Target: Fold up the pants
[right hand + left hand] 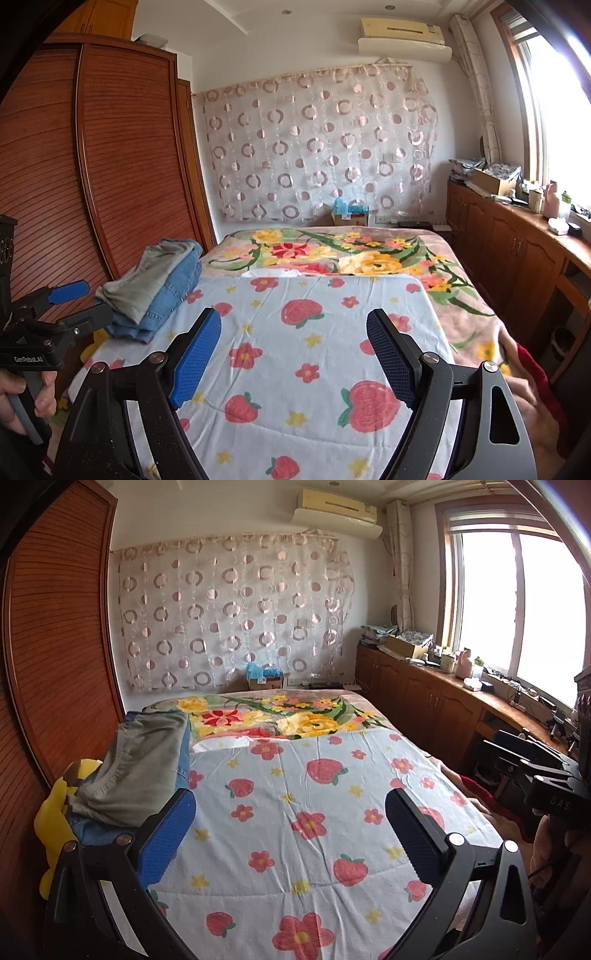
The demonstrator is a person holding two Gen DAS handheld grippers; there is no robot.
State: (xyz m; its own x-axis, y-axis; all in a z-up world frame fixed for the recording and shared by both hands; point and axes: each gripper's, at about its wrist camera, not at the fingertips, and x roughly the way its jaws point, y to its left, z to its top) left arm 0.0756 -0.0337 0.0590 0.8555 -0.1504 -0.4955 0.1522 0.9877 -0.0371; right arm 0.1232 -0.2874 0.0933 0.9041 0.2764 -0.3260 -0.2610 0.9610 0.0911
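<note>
Two handheld grippers above a bed (476, 317) covered by a pale blue quilt (314, 834) printed with strawberries and flowers. The left gripper (290, 834) hovers over the quilt with its fingers (168, 836) spread wide apart and nothing between them; the same gripper appears at the left edge of the right wrist view (79, 299), held in a hand (22, 402), again with its fingers parted. The right gripper (293, 360) likewise hangs over the quilt, fingers (195, 363) wide apart and empty. The pants lie folded in a stack (144, 771) on the left side of the bed, beside the wooden wardrobe (122, 158): a grey pair (144, 280) on top, blue denim (173, 295) beneath. In the left wrist view the stack sits just behind the blue pad of the left-hand finger. A yellow plush toy (55, 819) lies at the near end of the stack, against the wardrobe. Beyond the quilt, a floral blanket (332, 251) covers the head of the bed. A patterned curtain (232, 613) hangs on the far wall; a desk (476, 690) carrying small items runs under the window (517, 602).
</note>
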